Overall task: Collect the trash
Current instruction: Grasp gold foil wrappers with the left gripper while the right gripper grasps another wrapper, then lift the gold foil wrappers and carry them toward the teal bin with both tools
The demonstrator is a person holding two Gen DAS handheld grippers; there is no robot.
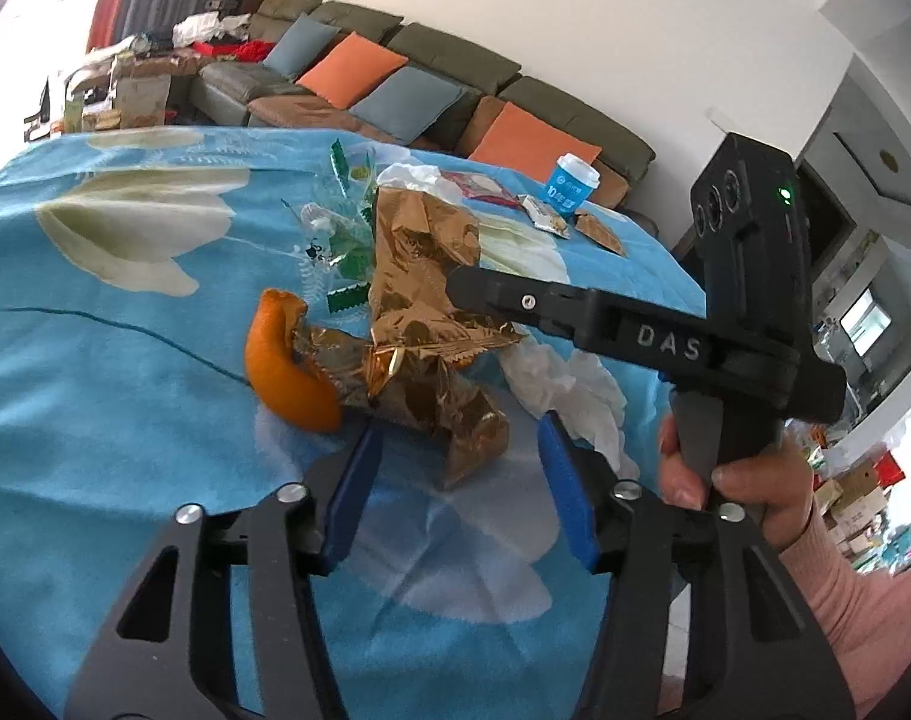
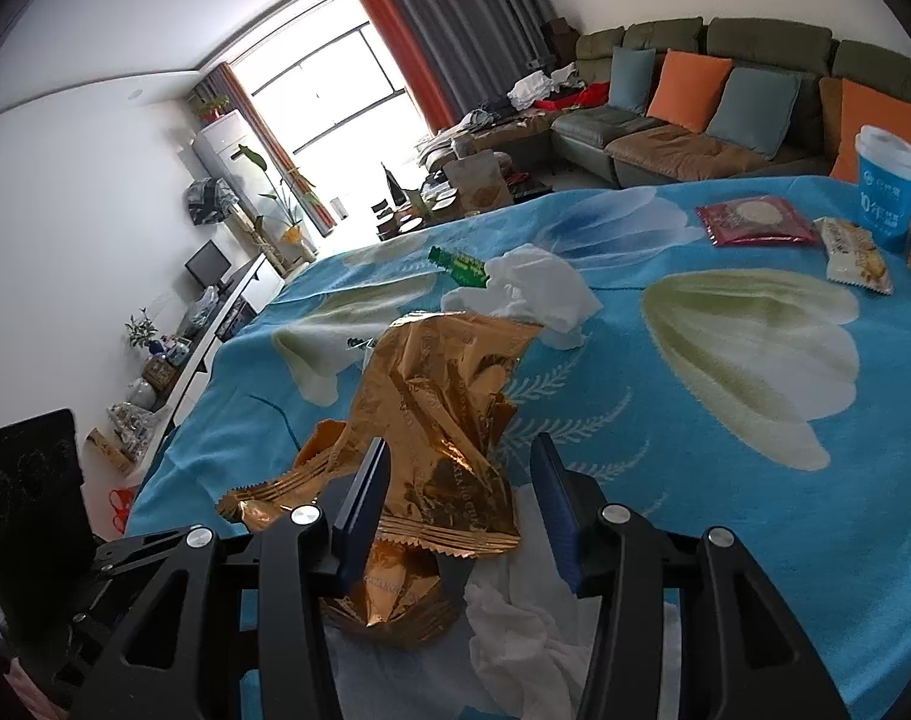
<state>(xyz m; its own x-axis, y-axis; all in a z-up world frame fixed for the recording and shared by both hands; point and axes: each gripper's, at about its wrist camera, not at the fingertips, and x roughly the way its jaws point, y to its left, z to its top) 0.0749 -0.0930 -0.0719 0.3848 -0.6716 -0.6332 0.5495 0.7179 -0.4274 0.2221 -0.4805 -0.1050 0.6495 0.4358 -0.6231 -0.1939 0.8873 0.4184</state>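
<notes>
The lower part of the crumpled gold foil wrapper (image 2: 437,420) was hidden behind the right gripper (image 2: 461,498), whose blue pads stood spread on either side of it without pressing, so nothing was pinched. In the left wrist view the same gold wrapper (image 1: 431,324) was partly crossed by the black body of the right gripper (image 1: 635,336), and a hand (image 1: 749,480) grasping its handle was cut off by the frame's lower right. The left gripper (image 1: 455,468) had its jaws apart, the wrapper's lowest fold just ahead of them and untouched. An orange peel (image 1: 287,372) lay against the wrapper's left side; a white tissue (image 1: 563,384) was half covered by the tool, and clear and green wrappers (image 1: 341,240) behind the foil were hard to make out. The blue flowered cloth (image 1: 95,360) was bare to the left of the pile and dropped away at its far edge toward a sofa (image 1: 455,72). At the far right corner stood a blue paper cup (image 2: 887,192) beside a red packet (image 2: 752,222) and a snack bar (image 2: 857,255), well apart from the pile.
</notes>
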